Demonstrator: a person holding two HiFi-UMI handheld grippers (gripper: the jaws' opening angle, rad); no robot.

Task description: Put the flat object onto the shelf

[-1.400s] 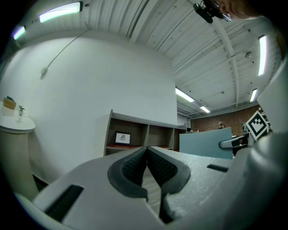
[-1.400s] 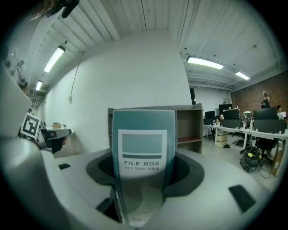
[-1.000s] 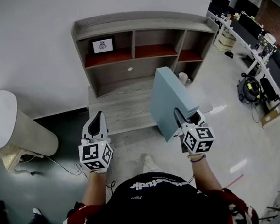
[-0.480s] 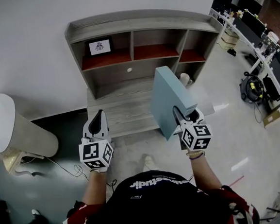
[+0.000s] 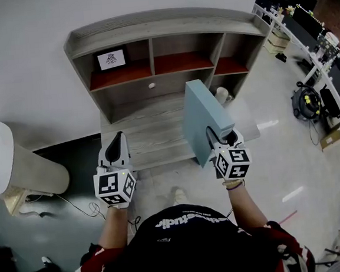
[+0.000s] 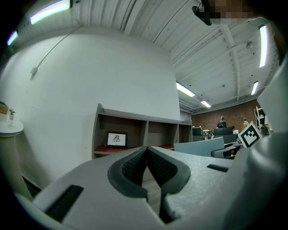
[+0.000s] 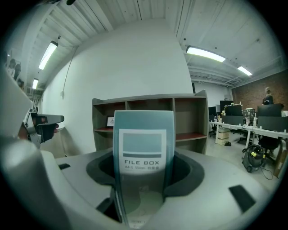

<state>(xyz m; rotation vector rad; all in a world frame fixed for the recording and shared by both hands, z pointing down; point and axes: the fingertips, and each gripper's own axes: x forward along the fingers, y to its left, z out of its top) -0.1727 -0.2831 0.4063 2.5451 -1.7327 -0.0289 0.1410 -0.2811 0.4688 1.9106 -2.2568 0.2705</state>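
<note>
Right gripper (image 5: 222, 137) is clamped on the file box (image 5: 206, 112), its pads pressing the two broad faces near the bottom edge. In its own view the right gripper (image 7: 144, 167) has the box (image 7: 143, 143) standing upright between the jaws, with the narrow labelled spine facing the camera. Left gripper (image 5: 117, 138) is closed and empty. In the left gripper view the two dark pads (image 6: 135, 167) meet at their tips with nothing between them. In the head view both grippers are held out side by side, well apart, at the front edge of the shelf unit's low step.

That shelf unit (image 5: 160, 25) is the biggest thing here: grey wood, set against the white wall. It has three open compartments along the top with red-brown floors, a wide bay under them and a stepped base (image 5: 149, 137) reaching forward along the floor. It also shows behind the jaws in the left gripper view (image 6: 135, 117) and the right gripper view (image 7: 148, 99).

A round white table (image 5: 0, 150) stands left of the unit, near the wall.

The pale blue file box comes next in size. It is carried on edge above the right end of the step, in front of the unit and inside no compartment — not yet on any shelf board.

A framed picture (image 5: 110, 59) stands in the upper left compartment, toward its back wall. A small white knob (image 5: 152, 85) sits on the panel below the middle compartment
</note>
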